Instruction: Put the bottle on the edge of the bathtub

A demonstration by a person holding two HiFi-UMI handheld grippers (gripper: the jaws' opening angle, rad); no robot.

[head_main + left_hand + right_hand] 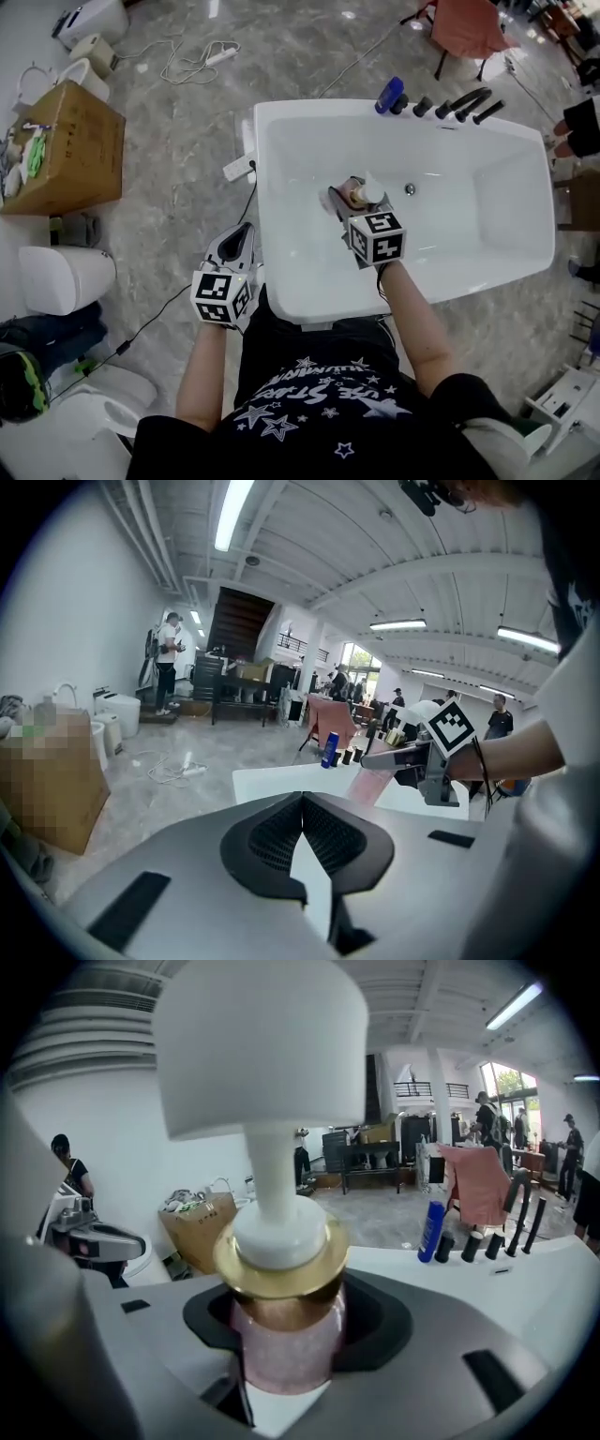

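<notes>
A pink pump bottle with a gold collar and a white pump head hangs over the inside of the white bathtub, near its middle. My right gripper is shut on it. In the right gripper view the pink body sits clamped between the dark pads, and the pump head fills the top of the frame. My left gripper is by the tub's near left corner, tips touching, nothing between them. The left gripper view shows its closed tips, with the bottle and the right gripper beyond.
A blue bottle and black tap fittings stand on the tub's far rim. A power strip and cable lie by the left rim. A cardboard box, toilets and a red chair stand around.
</notes>
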